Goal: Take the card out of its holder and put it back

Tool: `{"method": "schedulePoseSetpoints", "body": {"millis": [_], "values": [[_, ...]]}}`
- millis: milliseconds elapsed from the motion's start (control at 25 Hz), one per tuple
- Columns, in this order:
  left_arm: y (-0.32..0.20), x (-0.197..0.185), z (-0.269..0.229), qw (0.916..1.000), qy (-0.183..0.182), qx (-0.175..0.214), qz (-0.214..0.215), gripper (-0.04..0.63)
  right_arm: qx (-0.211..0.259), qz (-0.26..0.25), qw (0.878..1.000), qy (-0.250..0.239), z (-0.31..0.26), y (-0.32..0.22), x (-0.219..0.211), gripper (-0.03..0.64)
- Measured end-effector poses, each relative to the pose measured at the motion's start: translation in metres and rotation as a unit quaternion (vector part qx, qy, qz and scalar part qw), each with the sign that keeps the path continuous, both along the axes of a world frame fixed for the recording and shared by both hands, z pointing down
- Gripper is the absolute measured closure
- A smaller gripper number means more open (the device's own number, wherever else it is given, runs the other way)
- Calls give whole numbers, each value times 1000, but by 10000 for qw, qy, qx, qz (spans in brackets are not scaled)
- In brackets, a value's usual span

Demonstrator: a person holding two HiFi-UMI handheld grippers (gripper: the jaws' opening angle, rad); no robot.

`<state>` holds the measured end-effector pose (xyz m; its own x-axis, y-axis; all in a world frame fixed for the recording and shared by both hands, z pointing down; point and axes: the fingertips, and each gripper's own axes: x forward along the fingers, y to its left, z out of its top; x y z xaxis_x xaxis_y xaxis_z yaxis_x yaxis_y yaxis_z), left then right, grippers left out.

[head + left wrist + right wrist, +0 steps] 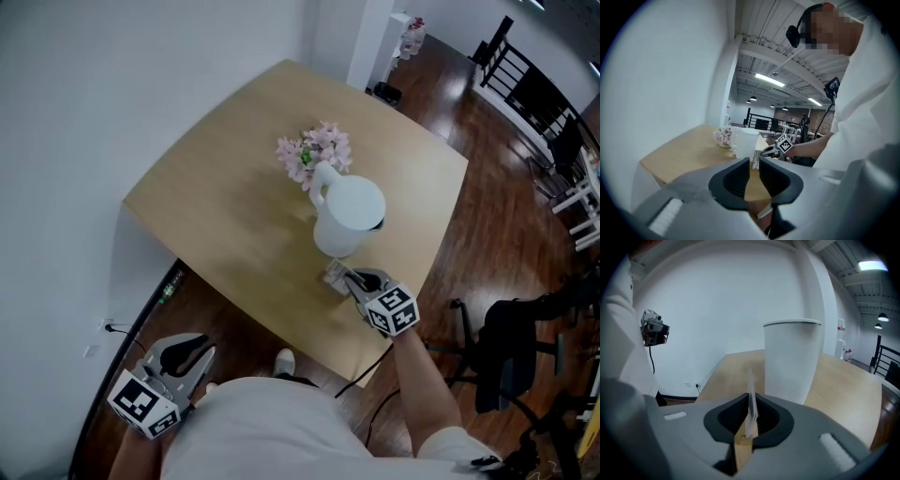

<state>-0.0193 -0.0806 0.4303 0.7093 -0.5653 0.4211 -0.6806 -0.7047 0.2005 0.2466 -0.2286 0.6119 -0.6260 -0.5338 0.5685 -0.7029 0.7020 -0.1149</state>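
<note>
A thin white card (751, 397) stands upright in a small wooden holder (742, 451) near the front edge of the light wooden table (216, 216). My right gripper (751, 414) is shut on the card, its pads pressing both faces just above the holder. In the head view the right gripper (354, 279) reaches the card (335, 273) right in front of the white pitcher (349, 217). My left gripper (195, 358) hangs low beside the person, off the table and well left of the card, its jaws close together with nothing between them (754, 165).
The white pitcher (792, 359) stands directly behind the card, very close. A pot of pink flowers (315, 152) is behind the pitcher. A white wall runs along the table's left. A black chair (511, 349) stands on the dark wood floor to the right.
</note>
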Motion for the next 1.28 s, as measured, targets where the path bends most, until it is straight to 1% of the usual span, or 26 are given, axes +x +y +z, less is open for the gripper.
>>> {"method": "schedulePoseSetpoints", "body": {"millis": [200, 360, 680, 840, 1000, 1280], "values": [[-5, -1, 1, 10000, 18, -21, -6, 525, -29, -5, 9999, -157, -4, -2, 1, 595], [-4, -2, 3, 10000, 44, -46, -14, 525, -11, -19, 9998, -186, -12, -2, 2, 595], [-3, -12, 4, 9999, 127, 6, 16, 525, 278, -75, 9996, 45, -50, 0, 0, 595], [3, -21, 2, 9997, 205, 31, 111, 525, 470, 0, 9988, 143, -78, 6, -6, 595], [10, -37, 4, 9991, 268, 23, 328, 524, 641, 117, 9977, 180, -103, 23, -24, 595], [28, -86, -1, 9973, 297, 145, 663, 525, 778, 106, 9968, 161, -132, 86, -93, 595]]}}
